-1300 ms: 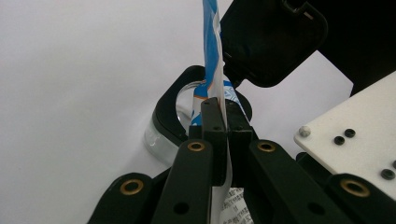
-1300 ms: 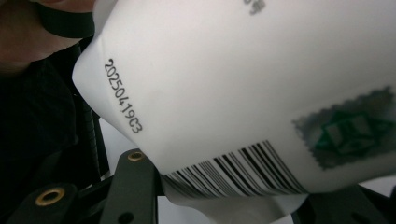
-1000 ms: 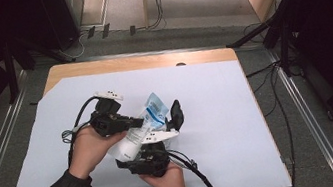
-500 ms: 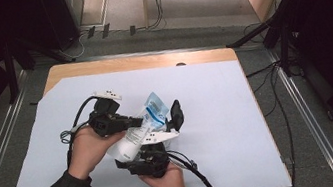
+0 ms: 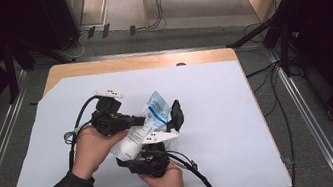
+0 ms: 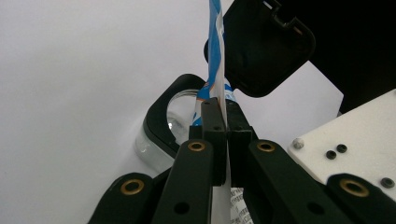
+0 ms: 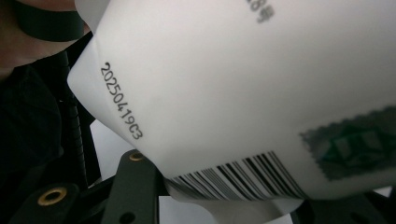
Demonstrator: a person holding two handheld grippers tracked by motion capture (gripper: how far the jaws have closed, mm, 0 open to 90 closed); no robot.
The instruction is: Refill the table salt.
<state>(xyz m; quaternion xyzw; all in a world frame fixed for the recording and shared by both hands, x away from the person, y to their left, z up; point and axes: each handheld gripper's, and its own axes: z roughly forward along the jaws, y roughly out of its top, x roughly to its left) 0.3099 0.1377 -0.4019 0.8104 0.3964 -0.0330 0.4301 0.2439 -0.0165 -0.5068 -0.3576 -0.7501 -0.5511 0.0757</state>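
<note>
White matte sheet covers most of the surface, with a strip of pale wood bare along the far edge. Both hands work near the middle, dark sleeves entering from the near side: left hand, right hand. Each carries a black, hard-plastic claw. The left claw is fully closed, its flat pads pinching the thin sealed end of the tube. The right claw stands part-way closed around the rounder body and appears to grip it from below. The tube is off the sheet, lying at a slant between the two claws, with its blue-and-white end farther from the person. Judgement on progress: the pick-up is done and the tube is shared by both claws. What is left looks like a squeeze, a hand-over to one claw, or setting it down. The cap end is hidden by the left hand, so opened or not cannot be told. Tube body is soft, smooth white plastic, slightly bulged in the right gripper view. The sealed end is pressed flat and seen edge-on in the left gripper view. Small print: a barcode, a green stamp-like mark, a black date code.
</note>
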